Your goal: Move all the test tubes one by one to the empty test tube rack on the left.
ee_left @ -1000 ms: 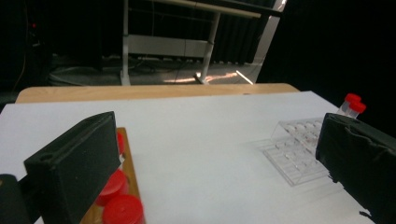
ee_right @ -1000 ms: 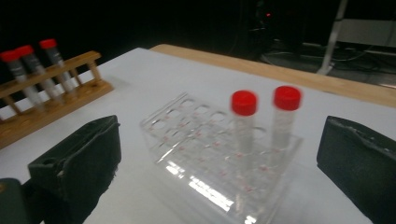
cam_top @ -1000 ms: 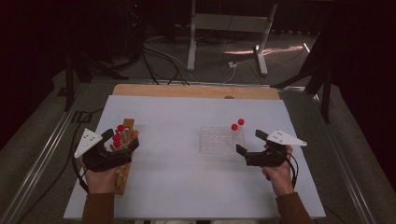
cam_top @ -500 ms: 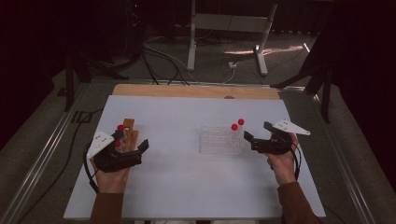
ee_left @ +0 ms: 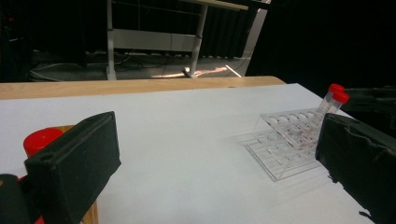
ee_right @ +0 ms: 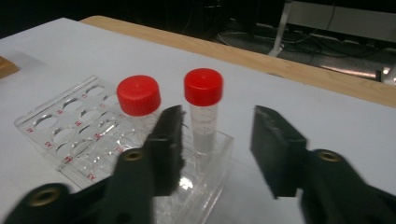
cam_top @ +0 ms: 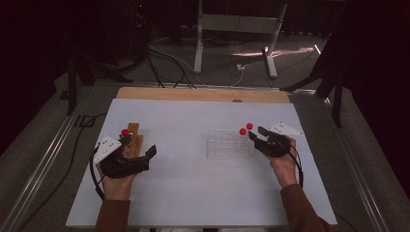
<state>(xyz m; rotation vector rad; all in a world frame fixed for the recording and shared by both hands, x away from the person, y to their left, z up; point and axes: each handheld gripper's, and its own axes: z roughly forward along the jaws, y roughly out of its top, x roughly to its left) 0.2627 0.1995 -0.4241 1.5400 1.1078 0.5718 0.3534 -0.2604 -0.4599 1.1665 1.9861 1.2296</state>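
White sheeting covers the surface. At lower left the left gripper is held with fingers wide apart; at centre right the right gripper, fingers just closing, nothing clamped, sits beside two red-capped tubes in the clear rack, hole numbers unreadable. Beyond, a wooden edge and dark room are seen.

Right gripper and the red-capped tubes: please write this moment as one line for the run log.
right gripper: open, jaws just closing, tube between, untouched | rack: two tubes in it | left gripper: open, by wooden block
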